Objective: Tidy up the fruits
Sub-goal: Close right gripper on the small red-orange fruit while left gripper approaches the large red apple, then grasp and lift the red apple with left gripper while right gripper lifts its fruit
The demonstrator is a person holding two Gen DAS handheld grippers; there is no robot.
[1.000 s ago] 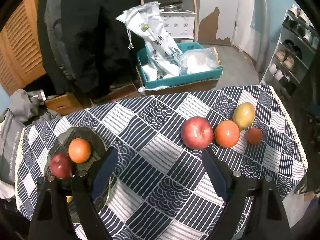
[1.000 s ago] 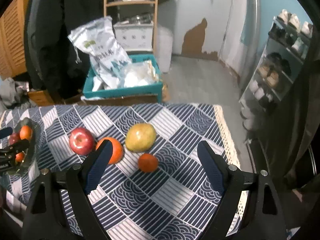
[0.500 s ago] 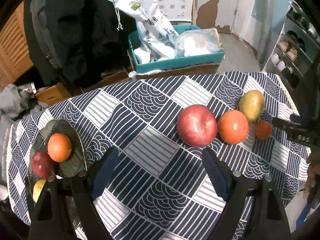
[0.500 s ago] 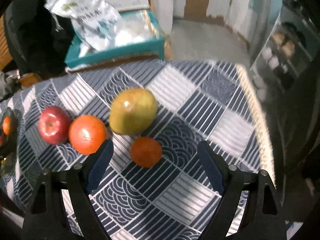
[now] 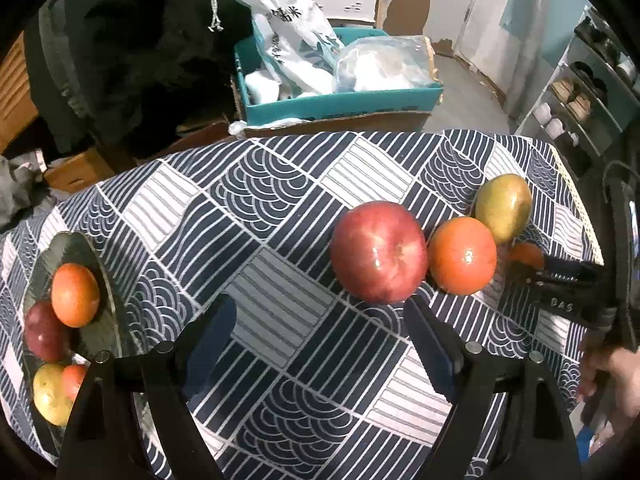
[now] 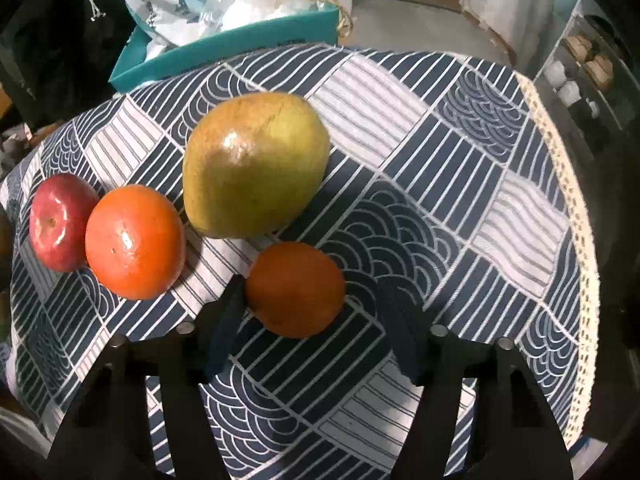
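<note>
A red apple point(image 5: 378, 252), a large orange point(image 5: 462, 255), a green mango point(image 5: 504, 207) and a small orange point(image 5: 525, 255) lie in a row on the patterned tablecloth point(image 5: 280, 300). My left gripper point(image 5: 320, 320) is open, just short of the apple. My right gripper point(image 6: 316, 304) is open with its jaws on either side of the small orange point(image 6: 295, 289); the mango point(image 6: 255, 165), large orange point(image 6: 135, 241) and apple point(image 6: 60, 222) lie beyond it. A dark plate point(image 5: 86, 250) at the left holds several fruits.
A teal box point(image 5: 340, 96) with white bags stands on the floor behind the table. A shoe rack point(image 5: 592, 92) is at the right. The lace edge of the tablecloth point(image 6: 576, 208) marks the table's right side. Dark clothing hangs at the back left.
Both grippers have moved forward and down towards the fruit. The right gripper's jaws have narrowed and now flank the small orange. The left has closed in on the apple.
</note>
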